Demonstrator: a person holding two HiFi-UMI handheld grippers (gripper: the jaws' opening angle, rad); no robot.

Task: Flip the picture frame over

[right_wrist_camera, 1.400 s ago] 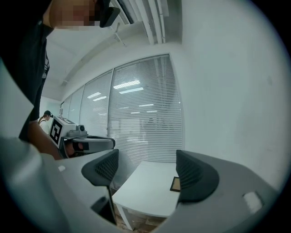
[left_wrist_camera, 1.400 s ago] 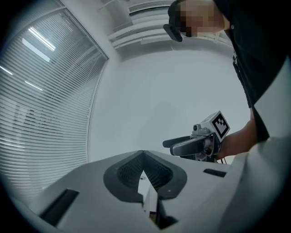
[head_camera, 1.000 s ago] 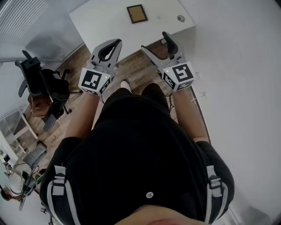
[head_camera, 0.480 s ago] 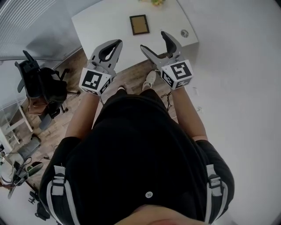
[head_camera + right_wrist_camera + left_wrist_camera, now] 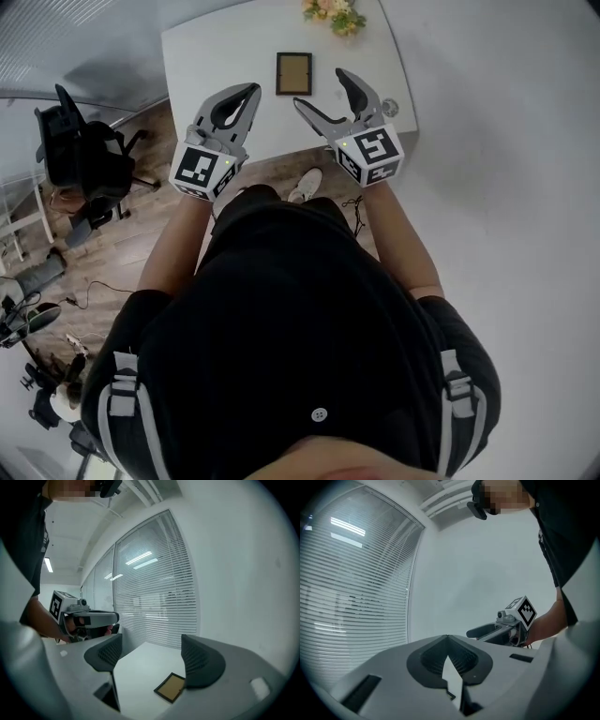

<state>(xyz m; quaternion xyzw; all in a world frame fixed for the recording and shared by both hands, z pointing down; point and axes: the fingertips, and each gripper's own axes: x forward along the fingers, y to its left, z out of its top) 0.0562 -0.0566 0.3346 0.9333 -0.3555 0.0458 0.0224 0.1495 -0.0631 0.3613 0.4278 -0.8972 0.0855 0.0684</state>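
Observation:
The picture frame (image 5: 293, 73), dark-edged with a tan-brown panel facing up, lies flat on the white table (image 5: 206, 56). Both grippers hang in the air short of the table's near edge, touching nothing. My left gripper (image 5: 251, 91) is shut and empty; in the left gripper view its pads (image 5: 447, 641) meet. My right gripper (image 5: 323, 92) is open and empty. In the right gripper view the picture frame (image 5: 171, 687) shows low between the open jaws, close to the right pad (image 5: 201, 660) and well beyond it on the table (image 5: 136, 667).
A bunch of flowers (image 5: 335, 14) stands at the table's far edge and a small round object (image 5: 390, 109) lies near its front right corner. A black office chair (image 5: 84, 169) stands on the wood floor at left. A white wall runs along the right; blinds (image 5: 150, 588) cover the windows.
The table and frame have come closer and lower in the head view, and the flowers have come into sight. Both grippers keep the same pose and jaw state.

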